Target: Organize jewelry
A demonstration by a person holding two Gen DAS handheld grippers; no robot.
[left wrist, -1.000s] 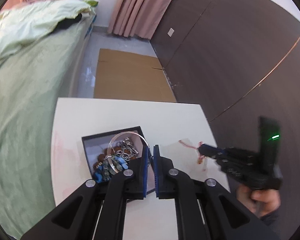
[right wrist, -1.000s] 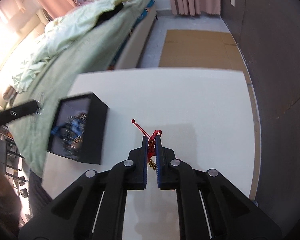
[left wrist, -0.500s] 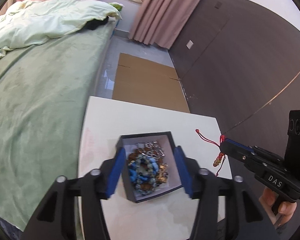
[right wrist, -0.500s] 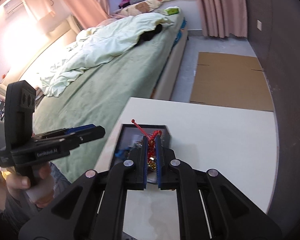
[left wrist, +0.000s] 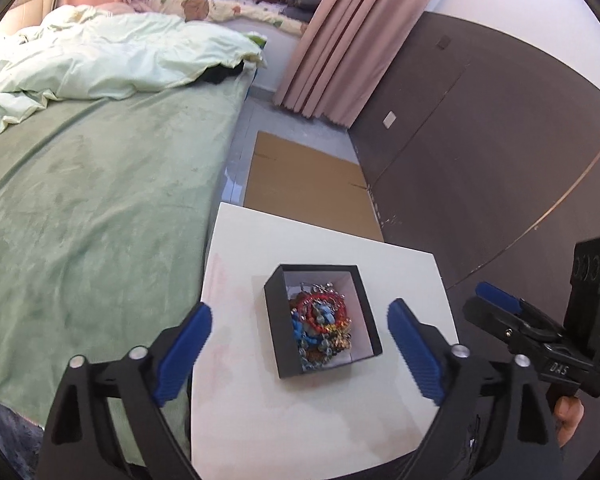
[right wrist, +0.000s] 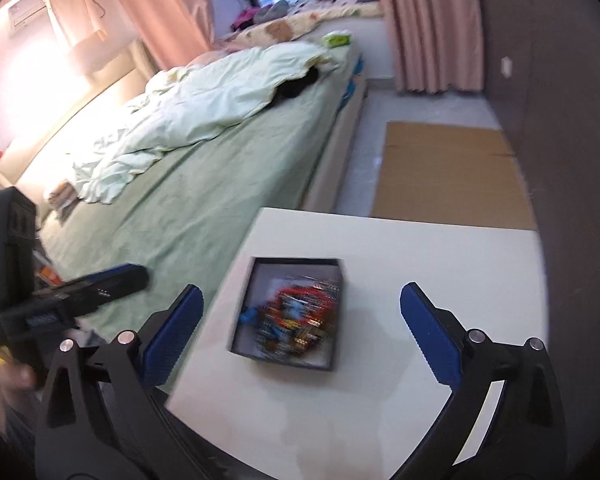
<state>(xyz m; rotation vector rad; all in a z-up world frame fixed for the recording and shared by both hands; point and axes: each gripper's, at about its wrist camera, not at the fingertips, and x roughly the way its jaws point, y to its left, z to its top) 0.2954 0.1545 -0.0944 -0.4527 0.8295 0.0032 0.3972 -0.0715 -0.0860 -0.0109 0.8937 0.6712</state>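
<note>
A black jewelry box point(left wrist: 274, 320) with a white inside sits on the white table point(left wrist: 312, 420). It holds a heap of jewelry point(left wrist: 320, 326): a red string bracelet on top of blue and metal pieces. My left gripper point(left wrist: 300, 336) is open and empty, raised above the box. My right gripper point(right wrist: 300, 320) is open and empty, also raised above the box point(right wrist: 332, 356). In the left wrist view the right gripper point(left wrist: 496, 304) shows at the right edge. The jewelry point(right wrist: 296, 320) looks blurred in the right wrist view.
A bed with a green cover point(left wrist: 80, 208) runs along the table's left side. A dark wall point(left wrist: 480, 152) stands to the right. A cardboard sheet point(left wrist: 304, 184) lies on the floor beyond the table.
My left gripper opened, dropping a clear bangle in the box, and rose. My right gripper carried the red string bracelet over the box, opened, and the bracelet now lies in it.
</note>
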